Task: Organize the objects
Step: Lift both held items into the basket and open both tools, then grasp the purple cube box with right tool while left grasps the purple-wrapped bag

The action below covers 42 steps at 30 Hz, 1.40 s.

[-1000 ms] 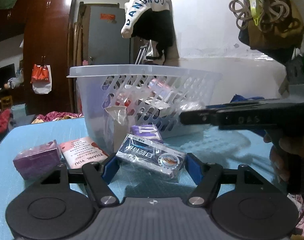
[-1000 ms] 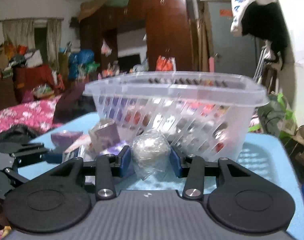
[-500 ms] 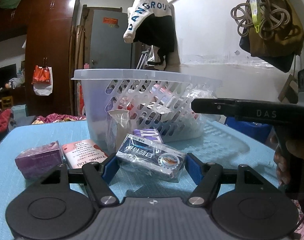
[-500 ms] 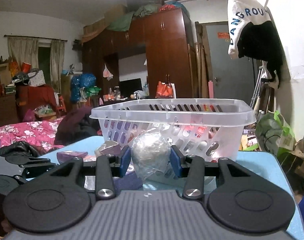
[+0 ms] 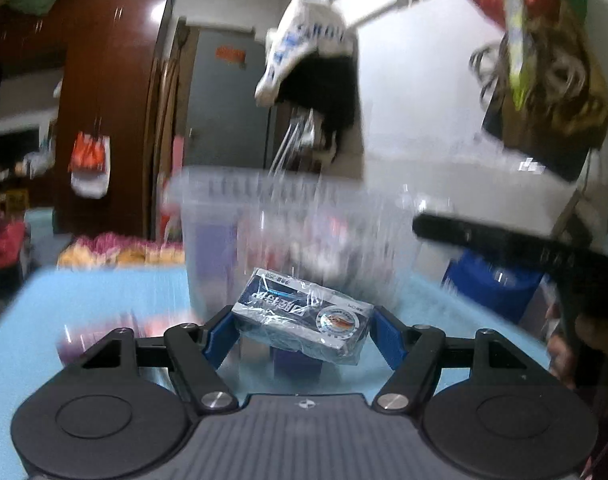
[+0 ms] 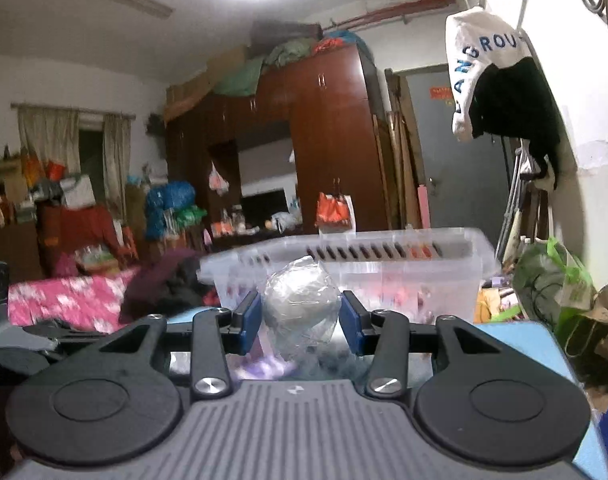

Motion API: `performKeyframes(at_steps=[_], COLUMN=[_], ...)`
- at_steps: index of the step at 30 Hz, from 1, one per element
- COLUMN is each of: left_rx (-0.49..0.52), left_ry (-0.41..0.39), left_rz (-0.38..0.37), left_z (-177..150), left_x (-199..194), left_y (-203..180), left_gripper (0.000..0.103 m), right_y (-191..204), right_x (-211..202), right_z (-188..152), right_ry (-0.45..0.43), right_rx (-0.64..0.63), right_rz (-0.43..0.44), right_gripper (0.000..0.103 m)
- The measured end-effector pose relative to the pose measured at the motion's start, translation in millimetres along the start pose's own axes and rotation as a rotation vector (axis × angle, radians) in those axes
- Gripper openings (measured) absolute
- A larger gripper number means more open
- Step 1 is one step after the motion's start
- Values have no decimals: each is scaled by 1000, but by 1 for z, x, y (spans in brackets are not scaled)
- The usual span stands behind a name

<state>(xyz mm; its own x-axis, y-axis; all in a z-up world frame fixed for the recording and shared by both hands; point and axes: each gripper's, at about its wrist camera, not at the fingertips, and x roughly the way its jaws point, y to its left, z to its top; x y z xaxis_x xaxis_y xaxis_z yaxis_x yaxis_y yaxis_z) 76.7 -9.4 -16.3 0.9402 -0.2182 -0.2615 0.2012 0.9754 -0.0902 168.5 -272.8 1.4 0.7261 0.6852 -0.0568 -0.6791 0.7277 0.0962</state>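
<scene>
I am looking at a flat rectangular box (image 5: 302,317), dark blue and white with printed characters and a round emblem, sealed in crinkled clear film. My left hand-held gripper (image 5: 301,330) is clamping it by its two ends between the blue pads, holding it clear of the light blue bench (image 5: 104,300), in front of the translucent slotted basket (image 5: 232,216). My right hand-held gripper (image 6: 300,316) is squeezing a rounded grey bundle wrapped in clear plastic (image 6: 302,312) between its pads, just in front of that basket's rim and pointing roughly level. In the left view, the right tool is reaching in from the right side, a hand (image 5: 560,356) showing beneath it. That view is blurring.
</scene>
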Motion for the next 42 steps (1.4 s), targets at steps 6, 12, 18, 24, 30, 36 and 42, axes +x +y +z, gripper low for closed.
performKeyframes(at_steps=[6,12,18,24,30,36,42], left_rx=[68,32,20,70,32,-63,-58], left_ry=[-92,-18,55,-22,151,257,275], left_rz=[15,61,54,107,261,271,229], left_z=[90,130,106,64,32,7,3], left_x=[23,99,93,31,41,54,59], left_y=[-4,9,22,37,77,116,116], left_gripper=[74,84,89,103,97,92,92], right_y=[-12,-40,-42,-19,-1,17,17], right_x=[30,86,62,39,65,92,107], right_z=[72,97,80,40,-4,-20,-27], right_ry=[-1,91,63,149,320,441,528], right_rx=[-49,-78,-53,9,30,-17,-12], right_rz=[-105,-157,-160,-112,-33,-20,-12], right_gripper=[46,71,103,103,103,101,83])
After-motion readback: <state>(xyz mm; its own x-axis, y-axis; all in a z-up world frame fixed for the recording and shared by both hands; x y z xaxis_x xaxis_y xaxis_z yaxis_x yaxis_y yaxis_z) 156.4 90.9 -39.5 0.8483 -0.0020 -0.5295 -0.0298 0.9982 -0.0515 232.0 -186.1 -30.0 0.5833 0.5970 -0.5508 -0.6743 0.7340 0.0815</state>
